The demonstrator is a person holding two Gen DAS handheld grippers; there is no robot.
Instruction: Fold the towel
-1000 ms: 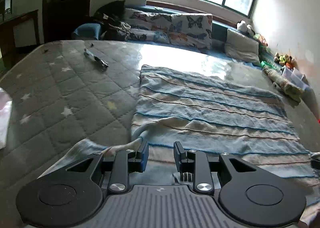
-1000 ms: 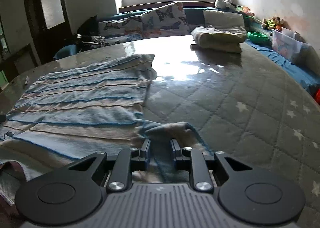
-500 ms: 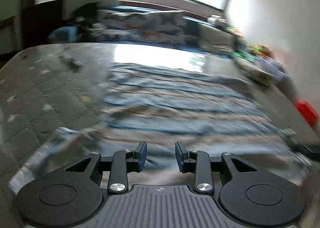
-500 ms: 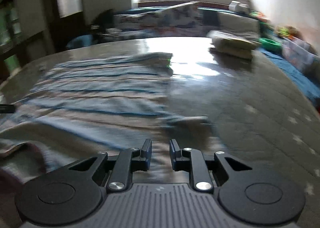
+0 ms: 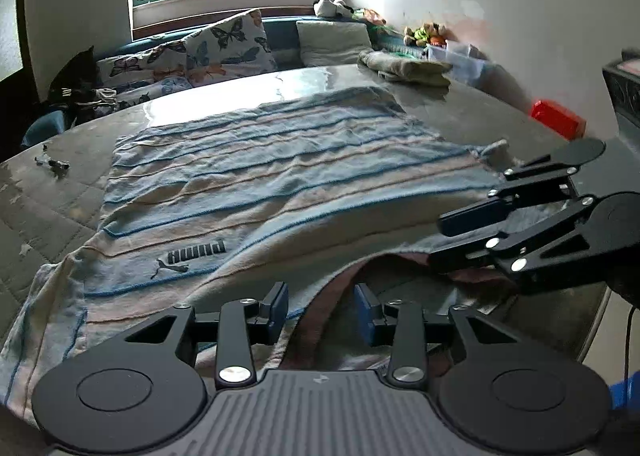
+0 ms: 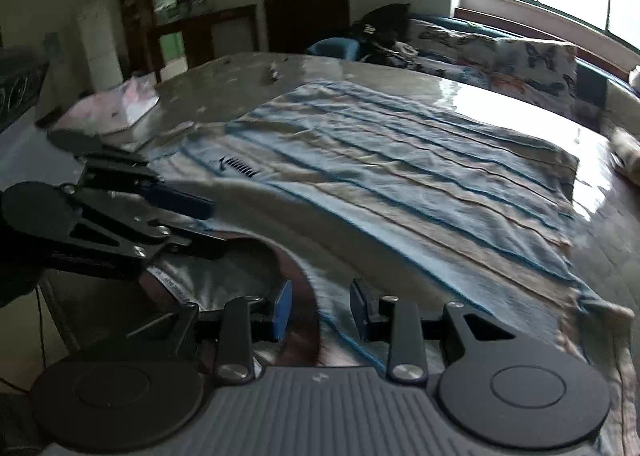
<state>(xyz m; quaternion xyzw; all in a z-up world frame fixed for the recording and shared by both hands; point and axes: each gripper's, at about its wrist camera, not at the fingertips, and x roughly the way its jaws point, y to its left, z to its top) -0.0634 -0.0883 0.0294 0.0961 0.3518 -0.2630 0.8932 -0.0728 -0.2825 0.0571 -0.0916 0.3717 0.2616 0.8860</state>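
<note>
1. Left wrist view: one striped towel (image 5: 280,176), in blue and beige bands with a dark logo, lies spread over a quilted table (image 5: 48,192). Its near edge hangs past the table rim and curls to show a pinkish underside.
2. The left gripper (image 5: 321,306) sits low at that near edge with its two blue-padded fingers (image 5: 276,302) parted. The curled hem runs through the gap, but neither pad presses on it, so it holds nothing. My guess is it is lined up to pinch the hem.
3. The right gripper (image 5: 460,240) reaches in from the right at the same hem. Whether its fingers close on cloth cannot be told from this side.
4. Also counted: one folded cloth (image 5: 404,66) at the far edge, well apart, and one red box (image 5: 558,118).
5. Right wrist view: the same single towel (image 6: 400,160) fills the tabletop, flat except for the drooping near edge.
6. The right gripper (image 6: 320,306) has its fingers apart astride the hem, gripping nothing.
7. The left gripper (image 6: 192,224) enters from the left beside it, so both tools, two in all, meet along one edge, likely to lift it together.
8. One pale pink bundle (image 6: 116,106) rests at the far left.
</note>
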